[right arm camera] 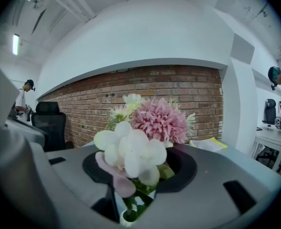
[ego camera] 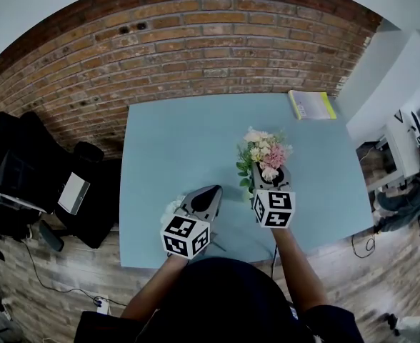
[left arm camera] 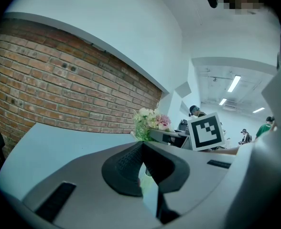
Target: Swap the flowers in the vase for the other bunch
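My right fingers [ego camera: 269,176] grip the pink and white bunch [ego camera: 264,152] by its stems, straight up over the near right of the surface [ego camera: 181,134], with my shut left fingers [ego camera: 208,194] just to its left.

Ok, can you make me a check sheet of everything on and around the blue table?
Surface: light blue table, mostly bare.
Job's things: pink and white bunch held upright in the right gripper; white flowers beside the left gripper; vase not clearly seen.
Clutter: yellow-edged book at the far corner.
Grippers: right gripper shut on the bunch's stems; left gripper's jaws together.
Cables: cables on the floor.
Surroundings: brick wall, black chair, white desk.
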A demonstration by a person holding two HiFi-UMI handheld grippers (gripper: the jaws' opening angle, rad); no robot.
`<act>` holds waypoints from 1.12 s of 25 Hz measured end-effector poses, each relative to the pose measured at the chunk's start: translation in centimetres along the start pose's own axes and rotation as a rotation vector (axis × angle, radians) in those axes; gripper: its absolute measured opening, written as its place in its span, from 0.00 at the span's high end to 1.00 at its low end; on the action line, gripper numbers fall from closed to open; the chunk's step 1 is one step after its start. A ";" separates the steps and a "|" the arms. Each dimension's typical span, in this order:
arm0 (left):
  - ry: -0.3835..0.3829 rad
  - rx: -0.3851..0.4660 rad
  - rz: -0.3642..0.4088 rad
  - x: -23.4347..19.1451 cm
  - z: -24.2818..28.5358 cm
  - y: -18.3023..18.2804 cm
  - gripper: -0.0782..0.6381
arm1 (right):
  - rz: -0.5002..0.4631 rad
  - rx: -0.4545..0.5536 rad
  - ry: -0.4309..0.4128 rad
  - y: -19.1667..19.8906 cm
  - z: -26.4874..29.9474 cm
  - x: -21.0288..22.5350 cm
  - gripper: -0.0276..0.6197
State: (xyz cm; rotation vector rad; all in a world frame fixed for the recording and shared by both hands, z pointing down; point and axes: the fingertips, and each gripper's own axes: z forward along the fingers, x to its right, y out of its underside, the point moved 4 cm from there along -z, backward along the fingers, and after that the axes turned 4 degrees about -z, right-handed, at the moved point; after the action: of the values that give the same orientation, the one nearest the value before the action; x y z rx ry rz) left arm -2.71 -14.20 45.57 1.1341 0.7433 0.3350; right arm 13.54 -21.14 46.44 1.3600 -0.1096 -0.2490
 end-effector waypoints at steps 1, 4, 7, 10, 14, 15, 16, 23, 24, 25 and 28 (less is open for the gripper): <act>0.001 -0.001 0.000 0.0 0.0 0.0 0.88 | 0.004 -0.004 -0.002 0.2 0.0 -0.1 0.68; 0.003 -0.005 0.000 0.0 0.1 0.1 0.88 | 0.012 -0.022 -0.020 0.8 0.1 -0.3 0.63; 0.004 -0.005 -0.001 0.0 0.3 0.2 0.88 | 0.019 -0.033 -0.029 1.4 0.1 -0.5 0.59; 0.006 -0.007 -0.006 0.0 0.4 0.3 0.88 | 0.034 -0.044 -0.030 1.9 0.1 -0.6 0.55; 0.008 -0.009 -0.015 0.0 0.2 0.3 0.88 | 0.066 -0.060 -0.039 2.2 0.1 -0.7 0.51; 0.009 -0.010 -0.018 0.0 0.2 0.4 0.88 | 0.073 -0.061 -0.040 2.2 0.0 -0.7 0.50; 0.009 -0.011 -0.022 0.0 0.2 0.5 0.88 | 0.079 -0.062 -0.041 2.3 0.0 -0.8 0.48; 0.024 -0.016 -0.031 0.1 0.3 0.8 0.88 | 0.103 -0.069 -0.033 2.6 -0.3 -0.7 0.41; 0.026 -0.018 -0.032 0.2 0.2 0.8 0.88 | 0.105 -0.069 -0.030 2.6 -0.4 -0.7 0.41; 0.028 -0.020 -0.033 0.2 0.2 0.8 0.88 | 0.105 -0.069 -0.027 2.6 -0.5 -0.6 0.41; 0.034 -0.024 -0.035 0.3 0.2 1.0 0.88 | 0.106 -0.067 -0.016 2.5 -0.9 -0.5 0.41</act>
State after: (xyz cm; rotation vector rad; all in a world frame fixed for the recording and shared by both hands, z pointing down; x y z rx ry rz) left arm -2.24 -13.73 46.35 1.0939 0.7862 0.3341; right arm 13.58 -19.69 48.69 1.2817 -0.1845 -0.1728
